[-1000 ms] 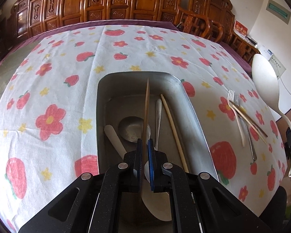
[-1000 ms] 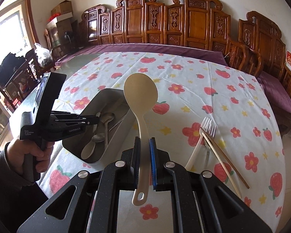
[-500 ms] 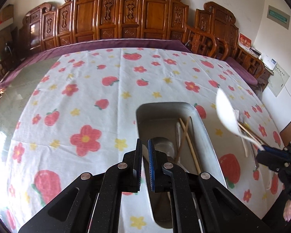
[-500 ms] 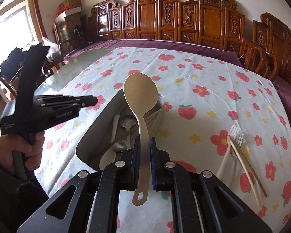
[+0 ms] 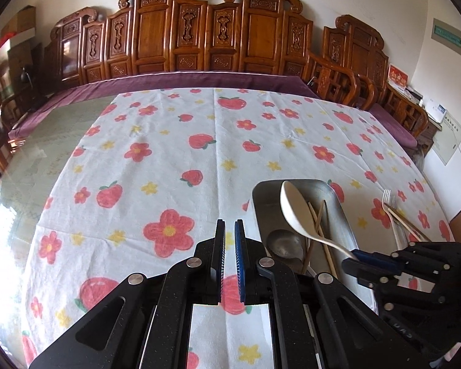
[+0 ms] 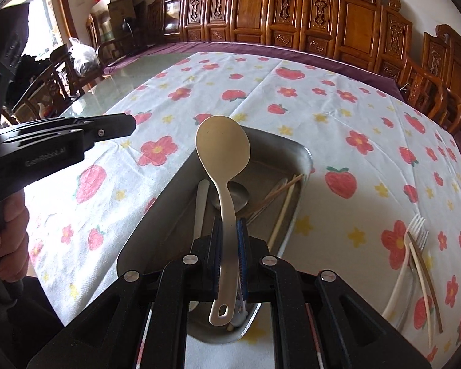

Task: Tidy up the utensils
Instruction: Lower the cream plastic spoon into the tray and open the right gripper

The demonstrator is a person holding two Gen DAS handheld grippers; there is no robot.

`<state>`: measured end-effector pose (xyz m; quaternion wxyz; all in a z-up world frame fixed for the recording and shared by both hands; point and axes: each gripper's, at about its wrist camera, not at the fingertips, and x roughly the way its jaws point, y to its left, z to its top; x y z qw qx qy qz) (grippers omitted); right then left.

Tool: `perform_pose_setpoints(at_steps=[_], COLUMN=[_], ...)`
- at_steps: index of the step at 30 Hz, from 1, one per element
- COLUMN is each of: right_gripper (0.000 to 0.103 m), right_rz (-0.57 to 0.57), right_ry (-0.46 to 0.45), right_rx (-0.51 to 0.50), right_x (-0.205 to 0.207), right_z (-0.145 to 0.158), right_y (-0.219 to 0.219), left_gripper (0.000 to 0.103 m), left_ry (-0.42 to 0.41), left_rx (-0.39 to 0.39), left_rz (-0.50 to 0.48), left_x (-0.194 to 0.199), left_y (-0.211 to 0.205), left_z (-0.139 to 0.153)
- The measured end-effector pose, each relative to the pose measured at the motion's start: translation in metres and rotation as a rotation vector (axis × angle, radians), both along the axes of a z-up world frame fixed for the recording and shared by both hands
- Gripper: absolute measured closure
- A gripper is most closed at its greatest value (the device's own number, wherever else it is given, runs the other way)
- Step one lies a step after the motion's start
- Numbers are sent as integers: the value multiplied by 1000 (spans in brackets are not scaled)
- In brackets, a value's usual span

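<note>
R gripper (image 6: 229, 240): fingers clamped on handle of a cream rice spoon (image 6: 222, 150), bowl up and forward, held over the near part of the metal tray (image 6: 156, 215). Spoon's hanging hole sits below the fingers.

L gripper (image 5: 229, 246): fingers nearly closed, narrow gap, nothing between them; it hovers over the tablecloth (image 5: 169, 160), just L of the tray. A hand (image 6: 6, 233) holds its grip.

Tray contents: 1 metal spoon (image 6: 235, 196), 1 white handle (image 6: 201, 206), chopsticks (image 6: 279, 196) leaning toward the R wall.

On the cloth, R of tray and apart from it: 2 forks (image 6: 416, 233) side by side with 2 chopsticks laid across them (image 6: 427, 279).

Table (image 6: 86, 104): glass top shows at L, beyond the cloth edge. Far side: purple bench cushion (image 5: 199, 80), then carved wooden backrest (image 5: 199, 30) against the wall.
</note>
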<state>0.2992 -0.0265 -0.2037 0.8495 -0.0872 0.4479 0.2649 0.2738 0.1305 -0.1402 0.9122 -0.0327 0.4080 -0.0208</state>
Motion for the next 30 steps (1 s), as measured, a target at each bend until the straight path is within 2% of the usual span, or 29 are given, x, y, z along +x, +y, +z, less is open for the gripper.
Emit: perform_pose_setpoints(at_steps=[4, 8, 13, 19, 22, 27, 30], right_gripper=[92, 86, 85, 85, 85, 85, 85], right_rz=[-9, 0, 1, 14, 16, -6, -24], right_ry=[27, 83, 72, 33, 10, -12, -19], right_rx=[4, 34, 70, 90, 92, 91, 79], right_x=[7, 12, 8, -8, -17, -29, -34], right_z=[-11, -22, -20, -2, 8, 19, 20], right_y=[7, 8, -3, -29, -47, -82, -104], left_gripper=[98, 98, 98, 96, 86, 81, 63], left_ry=[0, -1, -4, -4, -10, -16, -29], left_rx=[-1, -1, 3, 4, 13, 13, 26], left_rz=[7, 9, -1, -13, -21, -36, -47], left_x=[0, 1, 0, 0, -1, -3, -5], left_y=[4, 5, 1, -7, -13, -23, -31], left_z=[0, 1, 2, 1, 2, 3, 5])
